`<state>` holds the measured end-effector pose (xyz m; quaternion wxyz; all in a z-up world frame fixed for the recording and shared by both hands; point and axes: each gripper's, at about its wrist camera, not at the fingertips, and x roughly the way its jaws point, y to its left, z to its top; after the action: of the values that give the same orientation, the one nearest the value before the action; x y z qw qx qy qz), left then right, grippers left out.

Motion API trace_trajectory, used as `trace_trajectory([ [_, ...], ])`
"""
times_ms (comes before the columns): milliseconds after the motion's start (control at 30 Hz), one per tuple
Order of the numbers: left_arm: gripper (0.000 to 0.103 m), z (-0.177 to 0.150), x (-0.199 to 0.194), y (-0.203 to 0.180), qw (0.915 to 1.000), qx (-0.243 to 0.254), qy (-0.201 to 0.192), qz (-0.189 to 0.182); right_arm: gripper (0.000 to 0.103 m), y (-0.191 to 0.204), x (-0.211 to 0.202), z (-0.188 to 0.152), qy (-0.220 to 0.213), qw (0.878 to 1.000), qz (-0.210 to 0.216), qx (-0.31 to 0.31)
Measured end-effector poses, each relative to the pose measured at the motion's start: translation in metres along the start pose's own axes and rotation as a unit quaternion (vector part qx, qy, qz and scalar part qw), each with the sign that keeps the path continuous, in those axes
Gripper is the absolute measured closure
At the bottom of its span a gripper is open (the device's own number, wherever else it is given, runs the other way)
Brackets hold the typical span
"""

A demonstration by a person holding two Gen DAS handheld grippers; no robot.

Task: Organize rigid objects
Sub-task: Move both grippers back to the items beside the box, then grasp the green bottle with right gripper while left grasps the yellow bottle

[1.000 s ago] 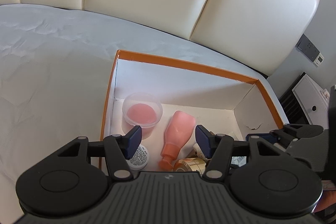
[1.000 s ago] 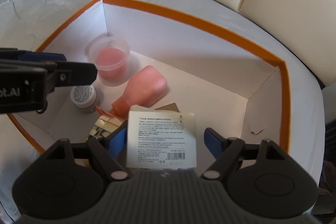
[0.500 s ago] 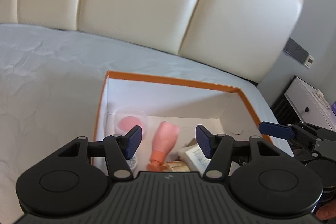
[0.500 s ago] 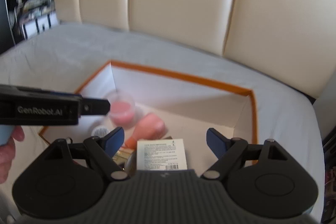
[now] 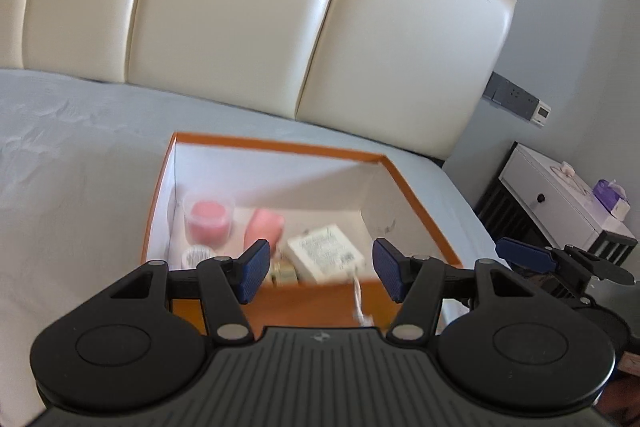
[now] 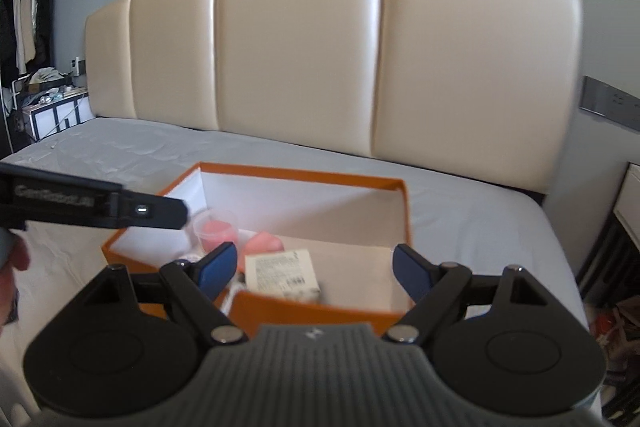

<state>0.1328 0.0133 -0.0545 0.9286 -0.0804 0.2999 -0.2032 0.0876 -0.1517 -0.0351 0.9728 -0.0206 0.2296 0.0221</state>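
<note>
left gripper (image 5: 316, 269): jaws apart, empty | right gripper (image 6: 308, 271): jaws apart, empty | risk: white carton (image 5: 326, 253) leans in orange box (image 5: 280, 147), could topple onto pink bottle (image 5: 264, 227)

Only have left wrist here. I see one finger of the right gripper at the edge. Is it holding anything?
Observer: No. The right gripper is open, with nothing between its fingers. The carton lies in the box beyond it.
Operator: Anything past the bed's left side?
Observer: Hanging clothes in an open wardrobe.
Operator: Who's holding my gripper?
Observer: A hand shows at the picture's left edge, behind the left gripper.
</note>
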Motion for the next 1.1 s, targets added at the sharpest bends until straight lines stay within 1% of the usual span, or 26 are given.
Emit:
trace_trajectory([
  [67,0.034,-0.011,-0.005,-0.003,1.0,-0.002,0.004,0.001,0.02,-0.004,-0.003,-0.012,0.012,1.0,-0.007,-0.007],
  [133,0.034,-0.02,-0.004,-0.006,0.9998,0.0,0.018,0.005,0.023,-0.009,-0.003,-0.023,0.029,0.999,-0.017,-0.006],
  [267,0.034,-0.039,0.006,-0.013,0.9985,0.001,0.049,0.024,0.023,-0.022,0.001,-0.044,0.071,0.997,-0.03,0.019],
  [333,0.034,-0.05,0.013,-0.019,0.9972,0.011,0.06,0.041,0.023,-0.026,0.007,-0.052,0.103,0.993,-0.04,0.031],
  [433,0.035,-0.063,0.022,-0.025,0.9956,0.03,0.068,0.057,0.023,-0.036,0.013,-0.06,0.136,0.988,-0.031,0.067],
  [500,0.035,-0.07,0.028,-0.027,0.9942,0.036,0.077,0.066,0.023,-0.042,0.017,-0.064,0.154,0.984,-0.035,0.081],
  [633,0.035,-0.081,0.038,-0.027,0.9919,0.036,0.098,0.072,0.028,-0.048,0.029,-0.07,0.183,0.977,-0.026,0.103],
  [800,0.035,-0.088,0.046,-0.028,0.9892,0.047,0.111,0.083,0.028,-0.052,0.039,-0.079,0.217,0.969,-0.025,0.118],
  [867,0.035,-0.09,0.048,-0.028,0.9887,0.047,0.118,0.079,0.028,-0.052,0.044,-0.081,0.23,0.966,-0.025,0.117],
  [933,0.035,-0.092,0.051,-0.027,0.9882,0.046,0.124,0.078,0.035,-0.052,0.052,-0.084,0.247,0.961,-0.025,0.12],
  [1000,0.033,-0.093,0.053,-0.027,0.9872,0.049,0.126,0.085,0.039,-0.056,0.056,-0.087,0.262,0.956,-0.023,0.134],
  [1100,0.031,-0.091,0.054,-0.023,0.9865,0.042,0.122,0.102,0.04,-0.061,0.061,-0.087,0.265,0.951,-0.012,0.156],
])
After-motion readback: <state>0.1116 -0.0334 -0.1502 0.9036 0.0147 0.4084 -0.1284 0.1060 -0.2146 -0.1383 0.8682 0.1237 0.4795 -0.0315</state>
